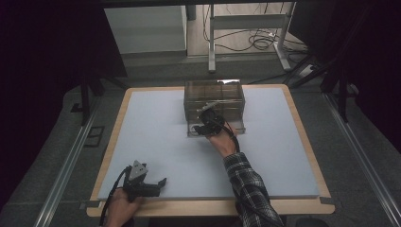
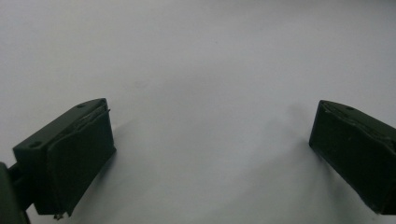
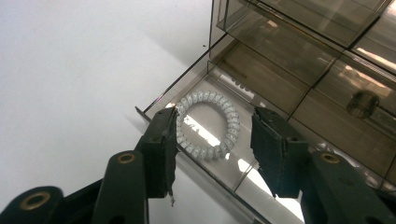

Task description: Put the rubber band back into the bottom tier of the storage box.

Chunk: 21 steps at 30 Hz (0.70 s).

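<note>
White coiled ring [image 3: 207,125] between parted jaws

Glossy clear smoky plastic drawer box [image 3: 299,60]; ridged white plastic coil ring [image 3: 208,125]; matt pale mat [image 1: 156,142].

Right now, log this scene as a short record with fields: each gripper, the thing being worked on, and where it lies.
right gripper: jaws open, poised over the white coiled plastic ring, apart from it
ring: lies flat in the pulled-out bottom drawer
drawer unit: smoky clear plastic cabinet, at the table's far middle
left gripper: jaws open wide, over bare pale blue mat, near edge
</note>
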### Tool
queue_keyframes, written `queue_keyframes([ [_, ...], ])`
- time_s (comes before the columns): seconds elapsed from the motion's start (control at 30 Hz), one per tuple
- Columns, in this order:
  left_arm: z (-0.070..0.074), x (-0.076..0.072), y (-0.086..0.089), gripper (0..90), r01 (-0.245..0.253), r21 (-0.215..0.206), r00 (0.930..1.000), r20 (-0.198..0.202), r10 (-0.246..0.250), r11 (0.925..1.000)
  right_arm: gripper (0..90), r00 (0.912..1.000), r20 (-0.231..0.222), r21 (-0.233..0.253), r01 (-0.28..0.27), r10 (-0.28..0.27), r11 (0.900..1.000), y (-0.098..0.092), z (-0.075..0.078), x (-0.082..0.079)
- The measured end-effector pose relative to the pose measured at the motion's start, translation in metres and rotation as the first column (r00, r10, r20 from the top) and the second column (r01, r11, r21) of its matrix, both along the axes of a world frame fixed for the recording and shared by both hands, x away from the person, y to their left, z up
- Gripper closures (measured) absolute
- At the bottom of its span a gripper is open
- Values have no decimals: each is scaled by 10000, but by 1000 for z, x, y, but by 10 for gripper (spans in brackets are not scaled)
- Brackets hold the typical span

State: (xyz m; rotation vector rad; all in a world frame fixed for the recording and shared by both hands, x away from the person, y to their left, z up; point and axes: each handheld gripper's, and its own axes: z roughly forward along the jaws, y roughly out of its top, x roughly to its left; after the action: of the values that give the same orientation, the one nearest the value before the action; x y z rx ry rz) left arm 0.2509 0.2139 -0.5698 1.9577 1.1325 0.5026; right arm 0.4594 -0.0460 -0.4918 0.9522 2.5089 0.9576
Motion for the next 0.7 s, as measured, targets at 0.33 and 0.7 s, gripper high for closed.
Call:
queue_keyframes([
  [0.33, 0, 0, 0, 0, -2, -3, 10000, -2, 2, 10000, 449, 9999, 34, 120, -167, 167, 9998, -6, 4, -8],
  [0.7, 0, 0, 0, 0, -4, -14, 10000, 6, 4, 10000, 409, 9996, -8, 186, -294, 294, 9994, -12, 5, -15],
])
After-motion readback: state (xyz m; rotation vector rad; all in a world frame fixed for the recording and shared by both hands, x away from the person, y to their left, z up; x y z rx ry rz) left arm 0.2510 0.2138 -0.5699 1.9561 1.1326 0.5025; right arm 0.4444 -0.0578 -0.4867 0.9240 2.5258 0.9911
